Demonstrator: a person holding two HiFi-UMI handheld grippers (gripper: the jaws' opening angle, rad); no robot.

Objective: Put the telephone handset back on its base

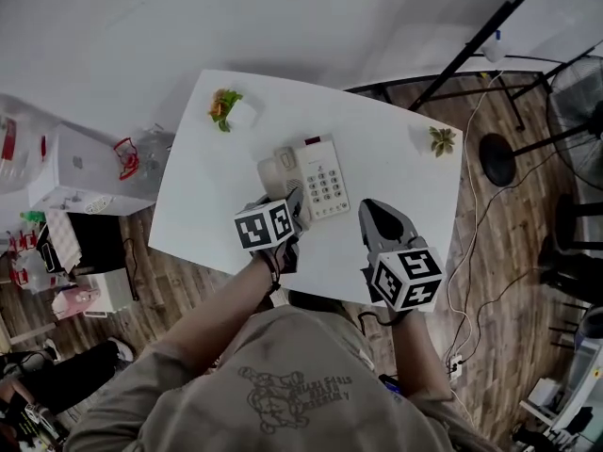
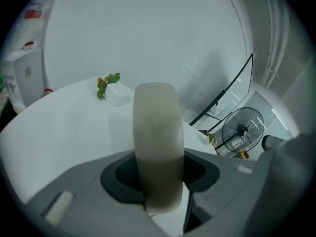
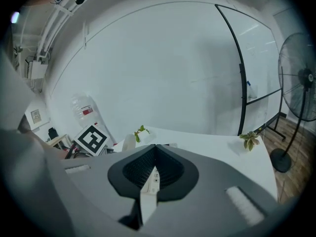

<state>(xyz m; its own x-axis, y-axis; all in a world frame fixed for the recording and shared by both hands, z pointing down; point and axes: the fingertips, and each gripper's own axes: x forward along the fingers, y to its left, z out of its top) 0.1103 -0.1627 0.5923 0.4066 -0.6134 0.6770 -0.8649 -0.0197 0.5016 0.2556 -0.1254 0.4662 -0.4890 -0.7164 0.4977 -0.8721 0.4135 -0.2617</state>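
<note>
Person's shoulders fill the lower head view, below a white table (image 1: 396, 158). On the table sits the telephone base (image 1: 325, 182), keypad up. The cream handset (image 1: 276, 172) lies along the base's left side, its near end clamped in the left gripper (image 1: 294, 207); whether it is seated, I cannot tell. The right gripper (image 1: 373, 211) hovers clenched and empty. The handset looks light, rigid and smooth, so it is probably best gripped mid-shaft.

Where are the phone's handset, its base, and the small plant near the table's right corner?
handset (image 2: 158, 147): left gripper view, its cream middle.
base (image 1: 325, 185): head view, the keypad.
small plant (image 1: 442, 140): head view, its leaves.
</note>
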